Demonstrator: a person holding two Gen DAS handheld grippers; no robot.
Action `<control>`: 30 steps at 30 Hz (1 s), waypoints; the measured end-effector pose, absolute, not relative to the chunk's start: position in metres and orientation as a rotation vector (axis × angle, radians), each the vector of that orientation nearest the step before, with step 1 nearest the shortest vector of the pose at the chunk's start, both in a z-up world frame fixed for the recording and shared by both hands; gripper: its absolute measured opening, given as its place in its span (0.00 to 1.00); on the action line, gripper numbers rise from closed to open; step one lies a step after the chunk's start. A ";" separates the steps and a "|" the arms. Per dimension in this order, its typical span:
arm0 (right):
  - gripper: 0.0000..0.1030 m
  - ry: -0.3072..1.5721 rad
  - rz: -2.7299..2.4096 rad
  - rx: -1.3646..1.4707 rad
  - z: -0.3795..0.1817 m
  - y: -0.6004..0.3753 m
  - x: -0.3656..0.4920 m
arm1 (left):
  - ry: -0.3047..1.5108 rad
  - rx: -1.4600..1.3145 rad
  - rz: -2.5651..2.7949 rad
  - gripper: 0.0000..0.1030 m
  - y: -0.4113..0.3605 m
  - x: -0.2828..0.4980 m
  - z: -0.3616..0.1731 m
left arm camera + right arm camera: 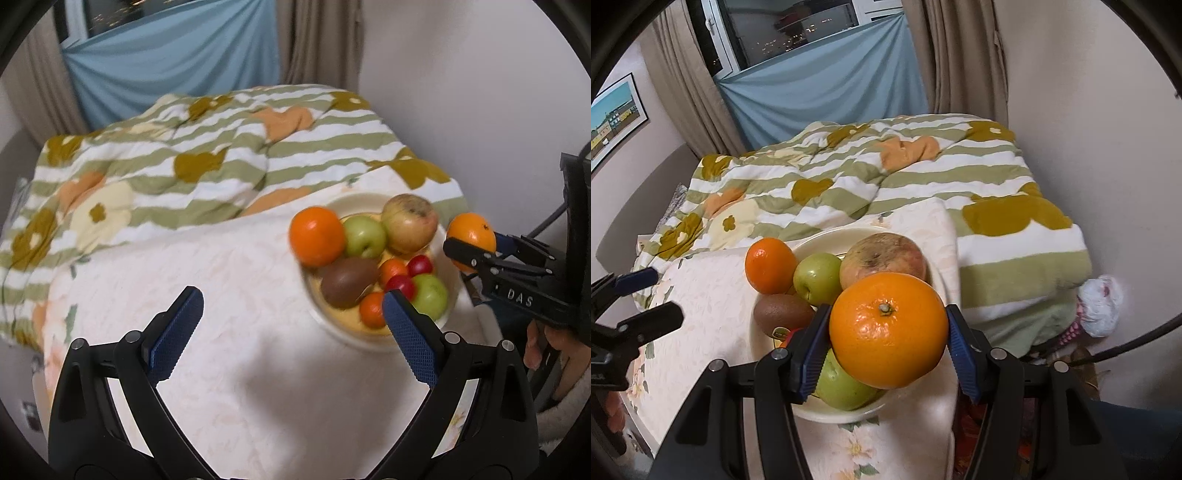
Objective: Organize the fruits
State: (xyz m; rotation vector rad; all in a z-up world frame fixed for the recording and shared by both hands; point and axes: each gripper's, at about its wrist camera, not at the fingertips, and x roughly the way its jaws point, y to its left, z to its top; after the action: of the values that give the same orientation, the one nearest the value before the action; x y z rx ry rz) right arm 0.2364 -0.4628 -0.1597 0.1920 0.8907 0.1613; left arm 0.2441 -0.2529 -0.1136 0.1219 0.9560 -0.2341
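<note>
Carrying a large round orange (pixel 889 330), the right gripper (pixel 886 343) clamps it above the full cream bowl (pixel 812 411); left gripper (pixel 291 325) gapes empty beside the bowl; probably one last placement left.

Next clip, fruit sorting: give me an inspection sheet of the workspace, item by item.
Surface: pale floral cloth over a bed, striped quilt behind.
Job's things: plate holding an orange, green apples, a kiwi, a large blotchy apple and small red and orange fruits; second orange held above the plate.
Clutter: white plastic bag beside the bed.
Grippers: left hand-held gripper open, empty; right hand-held gripper shut on the second orange.
Cables: dark cable at right.
Surroundings: curtains, blue cloth under a window, framed picture.
</note>
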 end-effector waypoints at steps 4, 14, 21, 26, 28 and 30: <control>0.54 0.888 0.182 0.200 -0.172 -0.461 0.239 | 0.978 0.109 -0.200 1.00 -0.244 0.236 -0.120; 0.67 0.851 0.169 0.253 -0.185 -0.465 0.237 | 0.994 0.119 -0.173 1.00 -0.238 0.223 -0.126; 0.96 0.807 0.117 0.234 -0.174 -0.465 0.233 | 1.001 0.126 -0.191 1.00 -0.227 0.216 -0.122; 0.96 0.791 0.076 0.210 -0.156 -0.460 0.221 | 0.975 0.118 -0.211 1.00 -0.214 0.206 -0.110; 0.96 0.770 0.062 0.187 -0.142 -0.454 0.213 | 0.955 0.109 -0.214 1.00 -0.204 0.201 -0.102; 0.96 0.742 0.052 0.155 -0.122 -0.442 0.201 | 0.927 0.096 -0.212 1.00 -0.192 0.194 -0.092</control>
State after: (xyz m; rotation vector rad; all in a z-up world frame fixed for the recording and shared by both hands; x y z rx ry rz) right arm 0.2011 -0.4418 -0.1218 0.1547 0.7420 0.0524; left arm 0.1939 -0.1921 -0.0917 0.0957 0.9274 -0.2119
